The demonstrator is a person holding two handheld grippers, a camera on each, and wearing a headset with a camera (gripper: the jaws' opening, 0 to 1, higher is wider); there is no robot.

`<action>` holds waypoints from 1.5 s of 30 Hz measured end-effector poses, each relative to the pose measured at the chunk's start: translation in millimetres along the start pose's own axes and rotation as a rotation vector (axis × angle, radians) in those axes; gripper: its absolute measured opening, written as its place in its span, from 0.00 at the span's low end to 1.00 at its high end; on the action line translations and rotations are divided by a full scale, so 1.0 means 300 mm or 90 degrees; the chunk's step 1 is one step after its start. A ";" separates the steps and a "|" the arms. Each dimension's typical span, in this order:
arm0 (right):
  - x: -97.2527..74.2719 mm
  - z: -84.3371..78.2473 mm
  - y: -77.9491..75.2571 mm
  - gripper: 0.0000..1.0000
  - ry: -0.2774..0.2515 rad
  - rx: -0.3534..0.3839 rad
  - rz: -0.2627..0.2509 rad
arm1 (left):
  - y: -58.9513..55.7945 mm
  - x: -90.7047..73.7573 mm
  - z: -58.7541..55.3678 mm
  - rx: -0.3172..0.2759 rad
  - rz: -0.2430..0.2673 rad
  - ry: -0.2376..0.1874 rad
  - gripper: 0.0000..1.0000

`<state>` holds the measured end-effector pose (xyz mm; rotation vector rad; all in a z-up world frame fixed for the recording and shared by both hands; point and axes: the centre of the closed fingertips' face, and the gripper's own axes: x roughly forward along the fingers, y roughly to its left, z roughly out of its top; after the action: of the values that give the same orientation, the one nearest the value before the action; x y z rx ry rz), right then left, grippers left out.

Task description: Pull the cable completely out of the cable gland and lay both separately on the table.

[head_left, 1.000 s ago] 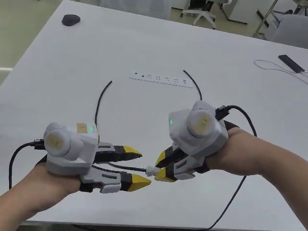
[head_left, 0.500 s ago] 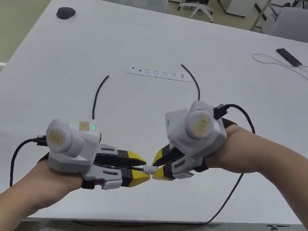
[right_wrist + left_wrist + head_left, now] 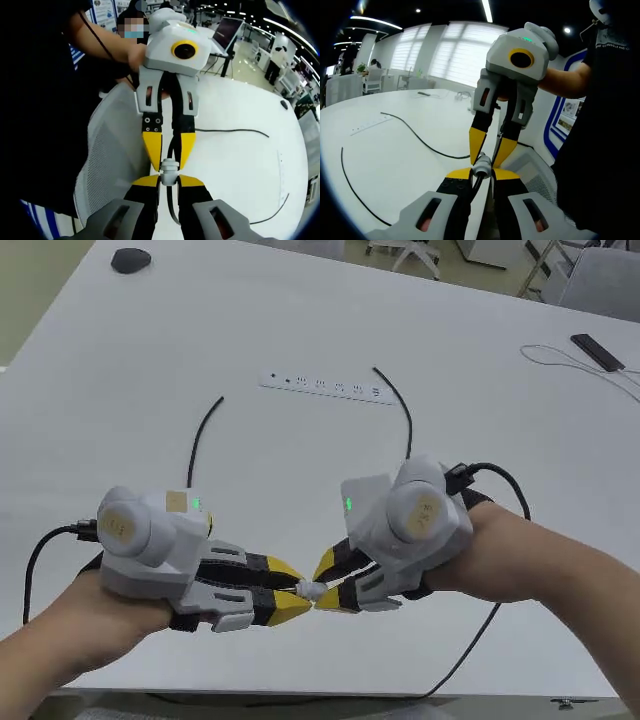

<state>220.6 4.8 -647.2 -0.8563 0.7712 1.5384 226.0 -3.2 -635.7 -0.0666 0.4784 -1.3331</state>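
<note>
A small white cable gland (image 3: 313, 591) hangs above the table's near edge, between the tips of both grippers. My right gripper (image 3: 323, 584) comes in from the right and is shut on the gland (image 3: 169, 171). My left gripper (image 3: 300, 594) faces it from the left, tip to tip. Its jaws are shut on the black cable (image 3: 479, 184) just behind the gland (image 3: 481, 167). The cable (image 3: 172, 144) runs back between the left jaws. A short black length also curls between my right jaws. In the head view the left gripper's jaws hide most of the cable.
A white power strip (image 3: 325, 388) lies at mid-table, with one loose black cable (image 3: 198, 440) to its left and another (image 3: 402, 412) to its right. A black mouse (image 3: 130, 259) sits far left. A dark flat device (image 3: 598, 350) lies far right. The table's front edge (image 3: 330, 692) is just below the grippers.
My left gripper's jaws, apart a second ago, have closed on the cable. Both grippers now meet tip to tip at the gland.
</note>
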 end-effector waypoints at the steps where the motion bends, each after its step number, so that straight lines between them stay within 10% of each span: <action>1: -0.002 0.000 0.002 0.08 -0.004 0.006 0.001 | 0.001 -0.001 0.000 -0.005 -0.001 0.001 0.15; 13: -0.021 0.006 -0.017 0.14 -0.067 0.065 -0.013 | 0.002 -0.011 0.012 0.015 0.001 0.001 0.14; 17: -0.050 0.016 -0.015 0.17 -0.150 0.156 0.025 | -0.001 -0.019 0.021 0.033 0.005 -0.002 0.14; 20: -0.093 0.059 -0.022 0.19 -0.277 0.287 0.092 | -0.010 -0.026 0.041 0.053 0.003 -0.019 0.14; 27: -0.127 0.055 -0.031 0.19 -0.354 0.371 0.159 | -0.021 -0.036 0.069 0.095 0.002 -0.029 0.14; 45: -0.110 0.082 0.011 0.09 -0.366 0.359 0.202 | -0.028 -0.025 0.081 0.102 -0.012 -0.022 0.14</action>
<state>217.4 8.4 -606.2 0.1335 0.8648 1.6056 226.2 -3.6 -608.9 0.0388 0.3406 -1.3832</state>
